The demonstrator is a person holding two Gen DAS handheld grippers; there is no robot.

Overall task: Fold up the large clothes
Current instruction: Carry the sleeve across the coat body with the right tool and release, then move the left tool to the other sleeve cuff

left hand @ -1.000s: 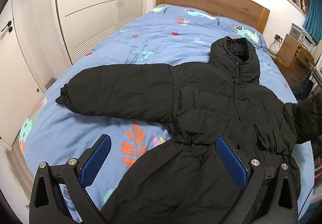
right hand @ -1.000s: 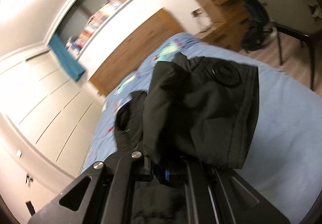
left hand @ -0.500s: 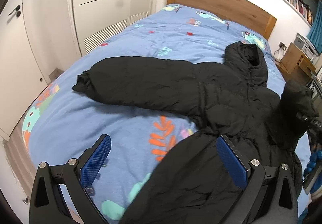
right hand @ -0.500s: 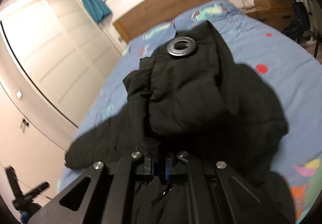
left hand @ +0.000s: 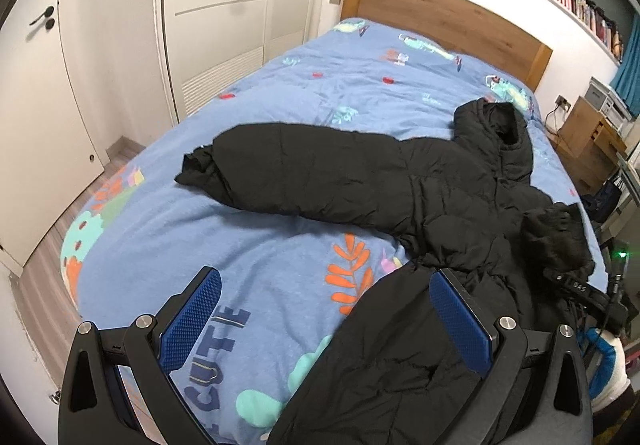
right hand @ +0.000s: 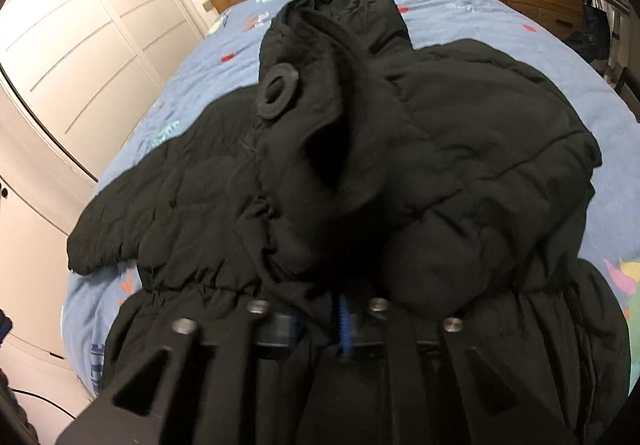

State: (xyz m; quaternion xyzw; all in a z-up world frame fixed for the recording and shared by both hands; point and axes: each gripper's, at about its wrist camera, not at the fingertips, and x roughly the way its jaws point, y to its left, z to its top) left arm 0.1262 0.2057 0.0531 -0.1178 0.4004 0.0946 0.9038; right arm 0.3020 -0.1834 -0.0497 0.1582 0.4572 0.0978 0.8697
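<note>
Carried leftward since earlier, sleeve cuff (right hand: 320, 149) stays clamped in right gripper (right hand: 344, 329) over black padded jacket (left hand: 400, 185) on blue patterned bedspread (left hand: 260, 245); left gripper (left hand: 324, 325) gapes empty nearby; wooden headboard (left hand: 440, 17) far.

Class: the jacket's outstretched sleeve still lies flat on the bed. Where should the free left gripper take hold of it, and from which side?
Probably the cuff: the sleeve ends there in a bunched, raised edge. Bring the open left gripper in from the wardrobe side, over bare bedspread.
</note>
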